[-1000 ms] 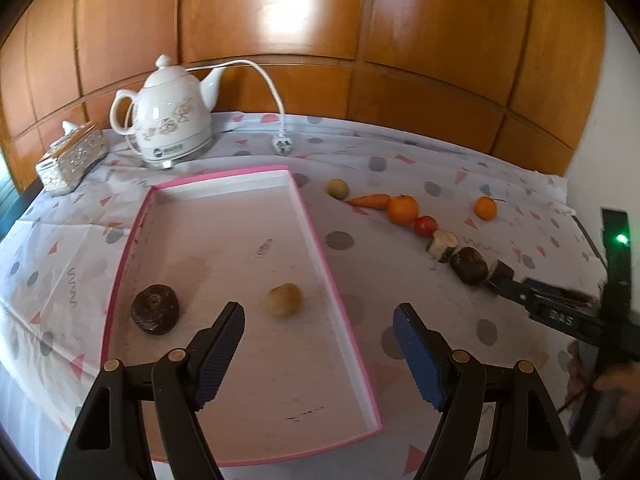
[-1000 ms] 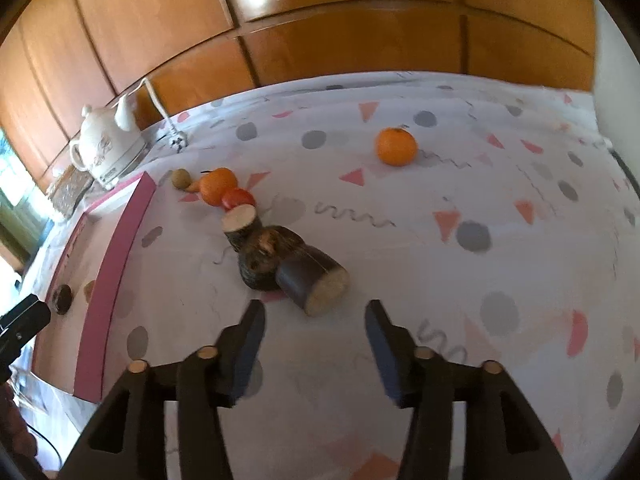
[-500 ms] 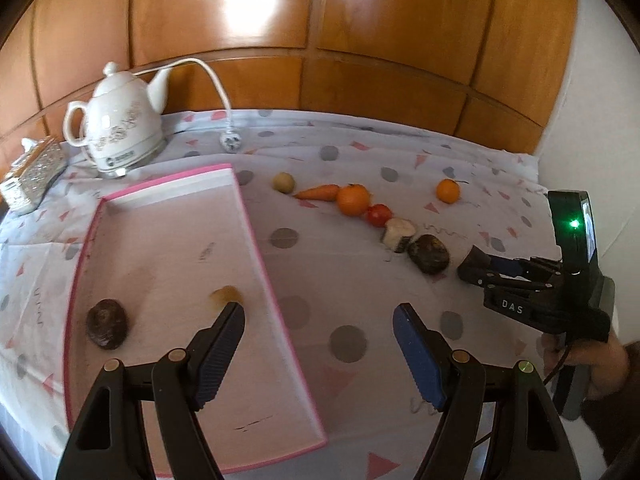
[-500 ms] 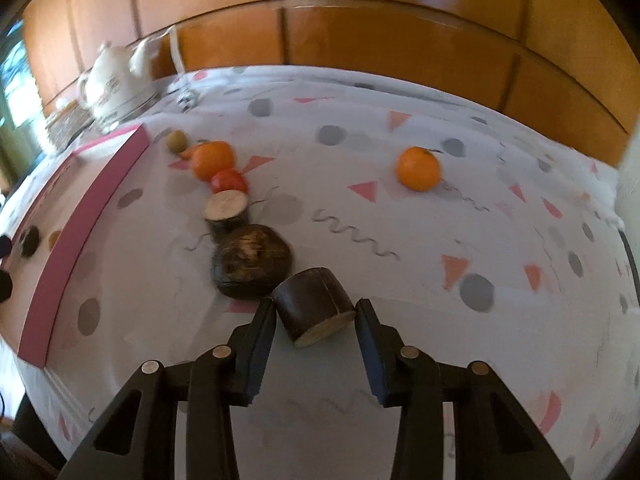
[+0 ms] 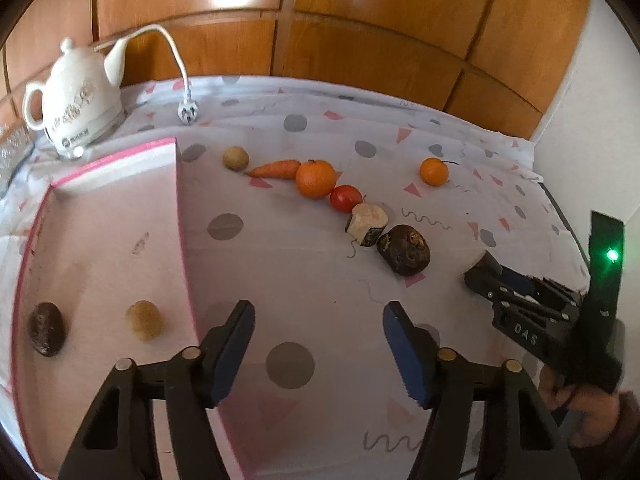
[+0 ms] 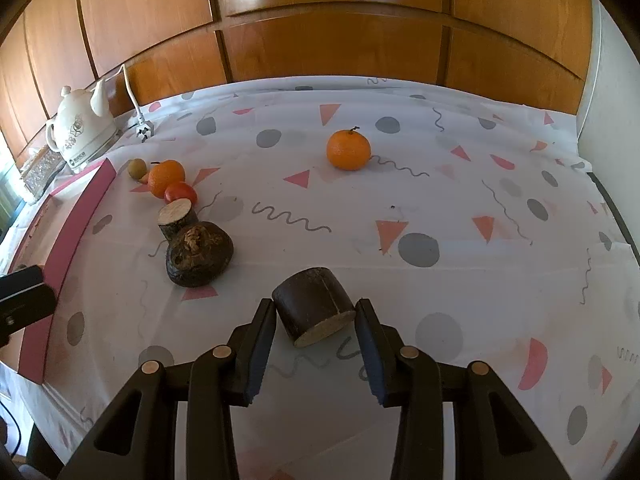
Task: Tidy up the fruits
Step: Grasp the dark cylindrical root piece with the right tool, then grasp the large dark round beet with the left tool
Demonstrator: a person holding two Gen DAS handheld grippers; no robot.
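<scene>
Now right tongs (image 6: 316,320) clamp the dark cut root chunk (image 6: 314,304)

In the left wrist view, my right gripper (image 5: 474,276) carries the white letters "DAS" on the black side plate of its body, at the right of the scene; this is the only marking I can read. The white kettle (image 5: 76,100), far left, has a small round dark emblem with a line of print on its lower front, but it is too small and blurred to read in either view. I find no other lettering or numbers.
</scene>
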